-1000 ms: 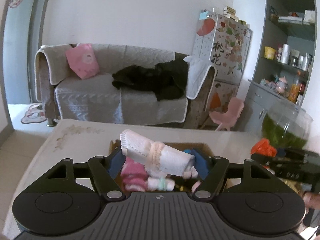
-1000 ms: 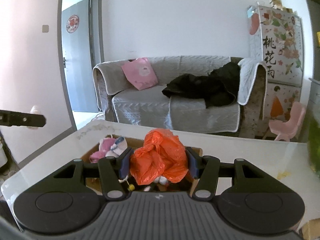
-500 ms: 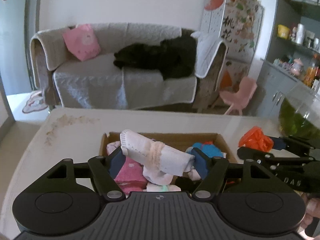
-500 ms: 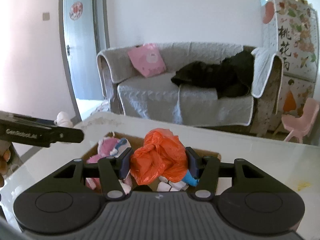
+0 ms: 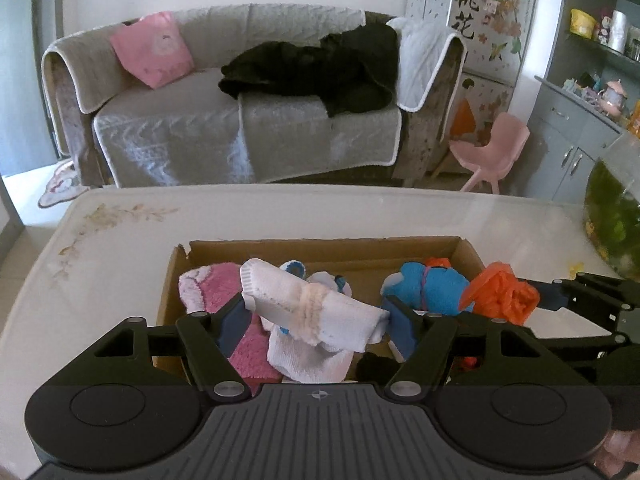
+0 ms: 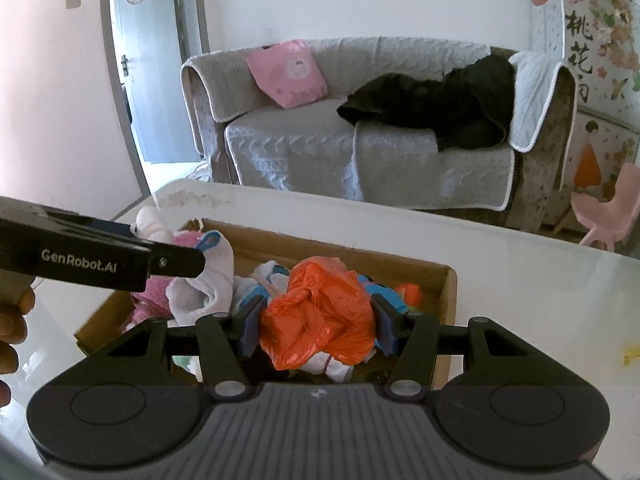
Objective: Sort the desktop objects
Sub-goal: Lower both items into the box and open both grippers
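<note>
White knit sock roll (image 5: 312,312), bound at its middle by a pale pinkish band, sits crosswise between the blue pads of the left hand-held gripper (image 5: 316,320), pinched at both ends. It hangs over the open cardboard box (image 5: 320,246) on the glossy white worktop (image 5: 120,248). Inside the box: a fluffy pink item (image 5: 212,292) at left, more white knit under the roll, a blue plush item (image 5: 432,288) at right. At the right edge the other gripper's orange bag (image 5: 500,292) shows over the box's right side. Grey sofa (image 5: 240,136) behind.

Right wrist view: crumpled orange plastic bag (image 6: 320,312), shiny and wrinkled, squeezed between the pads of the right hand-held gripper (image 6: 316,324), over the right part of the cardboard box (image 6: 444,280). White and light-blue soft things lie under it. The left hand-held gripper (image 6: 172,262) comes in from the left, black with "GenRobot.AI" lettering, over the box's left end, with the white sock roll (image 6: 150,222) partly seen behind it. A person's fingers (image 6: 16,328) at the left edge. Worktop (image 6: 540,300) bare right of the box.
</note>
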`<act>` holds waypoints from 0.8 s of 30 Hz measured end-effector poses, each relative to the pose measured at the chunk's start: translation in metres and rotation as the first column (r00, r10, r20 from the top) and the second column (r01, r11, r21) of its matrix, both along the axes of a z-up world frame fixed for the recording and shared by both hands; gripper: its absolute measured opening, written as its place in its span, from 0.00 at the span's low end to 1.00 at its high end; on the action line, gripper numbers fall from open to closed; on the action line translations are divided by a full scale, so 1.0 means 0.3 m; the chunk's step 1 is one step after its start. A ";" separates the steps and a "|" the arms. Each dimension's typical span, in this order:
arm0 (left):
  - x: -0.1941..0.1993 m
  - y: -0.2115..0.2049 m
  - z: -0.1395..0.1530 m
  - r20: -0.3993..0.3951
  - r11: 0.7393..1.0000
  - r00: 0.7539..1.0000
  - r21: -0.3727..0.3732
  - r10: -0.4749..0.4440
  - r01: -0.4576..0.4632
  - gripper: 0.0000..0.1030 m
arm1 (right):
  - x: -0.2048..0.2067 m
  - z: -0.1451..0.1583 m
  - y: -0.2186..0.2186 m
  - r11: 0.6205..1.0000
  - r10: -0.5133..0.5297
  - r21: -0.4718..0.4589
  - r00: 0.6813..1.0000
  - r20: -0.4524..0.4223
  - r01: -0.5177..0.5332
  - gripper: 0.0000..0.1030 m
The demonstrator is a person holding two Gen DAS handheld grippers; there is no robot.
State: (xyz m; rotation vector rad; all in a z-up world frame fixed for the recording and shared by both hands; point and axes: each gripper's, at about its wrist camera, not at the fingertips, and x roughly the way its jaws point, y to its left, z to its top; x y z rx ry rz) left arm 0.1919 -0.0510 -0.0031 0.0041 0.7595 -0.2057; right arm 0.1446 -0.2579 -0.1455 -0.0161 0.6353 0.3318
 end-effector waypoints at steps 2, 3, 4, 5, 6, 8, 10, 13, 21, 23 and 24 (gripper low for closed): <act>0.011 -0.007 -0.003 -0.005 1.000 1.000 0.002 0.000 0.000 0.74 | 0.007 -0.005 0.002 1.000 0.001 -0.002 1.000 -0.009 -0.001 0.50; 0.018 -0.010 -0.005 -0.009 1.000 1.000 0.006 0.001 -0.001 0.74 | 0.009 -0.009 0.004 1.000 0.001 -0.003 1.000 -0.015 -0.001 0.50; 0.023 -0.013 -0.007 -0.010 1.000 1.000 0.006 0.001 -0.001 0.74 | 0.016 -0.012 0.004 1.000 0.001 -0.006 1.000 -0.020 -0.001 0.50; 0.029 -0.015 -0.009 -0.012 1.000 1.000 0.008 0.003 -0.003 0.74 | 0.022 -0.016 0.005 1.000 0.001 -0.009 1.000 -0.025 -0.001 0.50; 0.035 -0.016 -0.013 -0.015 1.000 1.000 0.010 0.005 -0.005 0.74 | 0.027 -0.020 0.006 1.000 0.000 -0.011 1.000 -0.029 0.000 0.50; 0.047 -0.026 -0.021 -0.020 1.000 1.000 0.017 0.006 -0.006 0.74 | 0.037 -0.027 0.006 1.000 -0.002 -0.014 0.999 -0.038 0.001 0.50; 0.058 -0.031 -0.030 -0.028 1.000 1.000 0.021 0.005 -0.004 0.74 | 0.046 -0.034 0.012 1.000 -0.001 -0.019 0.999 -0.046 0.000 0.50; 0.068 -0.036 -0.039 -0.036 1.000 0.999 0.023 0.001 0.000 0.74 | 0.061 -0.039 0.018 1.000 0.001 -0.025 0.999 -0.053 -0.002 0.50; 0.098 -0.076 -0.049 -0.053 0.999 0.998 0.016 -0.030 0.031 0.74 | 0.082 -0.052 0.026 0.999 0.002 -0.034 0.998 -0.065 -0.004 0.51; 0.104 -0.085 -0.052 -0.057 0.999 0.998 0.021 -0.035 0.037 0.74 | 0.083 -0.050 0.032 0.999 -0.001 -0.046 0.998 -0.062 -0.002 0.51; 0.108 -0.088 -0.052 -0.063 0.999 0.997 0.021 -0.041 0.043 0.74 | 0.081 -0.047 0.033 0.999 0.001 -0.050 0.998 -0.060 -0.004 0.51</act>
